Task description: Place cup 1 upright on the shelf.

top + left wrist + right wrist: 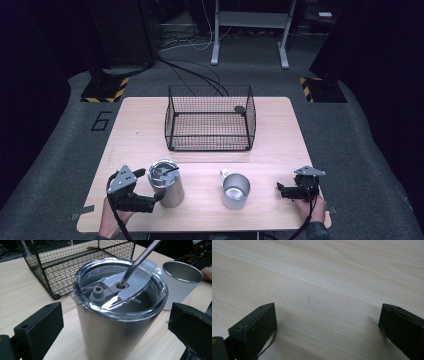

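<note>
Black jaws of the left gripper [113, 327] stand spread around the steel tumbler [117, 315], at the table's [150, 125] seven o'clock, where an off-centre squeeze could tip it by its straw [140, 260], while the right gripper [325, 327] gapes empty.

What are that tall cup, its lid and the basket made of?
Tall cup: brushed steel, judging by its dull grey sheen. Lid: clear plastic, see-through with glossy glints. Basket: thin black wire mesh, probably coated metal.
</note>
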The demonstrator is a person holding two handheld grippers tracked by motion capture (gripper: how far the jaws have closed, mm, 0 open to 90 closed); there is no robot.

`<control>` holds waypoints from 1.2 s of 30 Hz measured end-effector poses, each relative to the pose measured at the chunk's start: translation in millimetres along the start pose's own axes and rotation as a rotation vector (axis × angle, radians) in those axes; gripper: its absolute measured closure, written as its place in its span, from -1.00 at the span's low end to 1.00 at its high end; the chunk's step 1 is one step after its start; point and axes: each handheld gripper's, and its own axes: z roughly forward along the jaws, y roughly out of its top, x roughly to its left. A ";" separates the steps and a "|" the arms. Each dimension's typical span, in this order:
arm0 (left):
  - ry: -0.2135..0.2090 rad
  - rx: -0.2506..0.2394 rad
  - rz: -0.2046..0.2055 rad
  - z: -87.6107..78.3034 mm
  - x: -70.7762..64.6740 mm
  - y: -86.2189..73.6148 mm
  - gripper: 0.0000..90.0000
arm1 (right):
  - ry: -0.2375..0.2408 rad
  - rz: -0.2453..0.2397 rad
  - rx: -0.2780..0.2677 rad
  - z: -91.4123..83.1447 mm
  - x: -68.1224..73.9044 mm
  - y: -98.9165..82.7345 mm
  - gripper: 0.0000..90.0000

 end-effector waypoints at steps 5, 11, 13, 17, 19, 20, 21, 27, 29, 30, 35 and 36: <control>-0.004 -0.012 -0.008 8.2 -0.2 0.0 -1.00 | 0.001 0.000 -0.001 -0.2 0.2 -0.1 -0.97; -0.012 -0.027 -0.007 18.0 -1.5 0.4 -1.00 | 0.000 0.000 -0.003 -0.1 0.1 0.0 -0.97; -0.018 -0.024 -0.009 20.1 -1.8 1.0 -1.00 | 0.001 0.000 -0.003 -0.1 0.2 0.0 -0.97; -0.006 -0.044 -0.014 24.8 -2.7 2.7 -1.00 | 0.002 -0.003 -0.003 -0.1 0.0 -0.1 -0.96; -0.006 -0.047 -0.019 26.3 -2.7 3.0 -1.00 | 0.002 -0.003 -0.003 -0.1 0.1 -0.1 -0.96; -0.002 -0.050 -0.020 27.6 -2.8 3.2 -1.00 | 0.001 -0.002 -0.005 -0.1 0.1 0.0 -0.96; 0.002 -0.048 -0.022 28.8 -3.4 3.6 -1.00 | 0.002 -0.004 -0.004 -0.1 0.1 -0.1 -0.96; 0.023 -0.049 -0.023 38.0 -4.5 4.2 -1.00 | 0.003 -0.004 -0.004 -0.3 0.4 -0.1 -0.95; 0.032 -0.042 -0.012 39.9 -5.8 4.2 -1.00 | 0.004 -0.005 -0.003 -0.3 0.1 0.0 -0.95; 0.037 -0.045 -0.018 41.4 -6.7 4.3 -0.97 | 0.003 -0.004 -0.004 -0.3 0.3 0.0 -0.95; 0.055 -0.055 -0.009 41.9 -8.2 4.1 -0.94 | 0.004 -0.004 -0.004 -0.2 0.3 0.0 -0.95; 0.054 -0.050 -0.007 41.5 -8.3 4.3 -0.94 | 0.004 -0.004 -0.005 -0.3 0.3 0.0 -0.95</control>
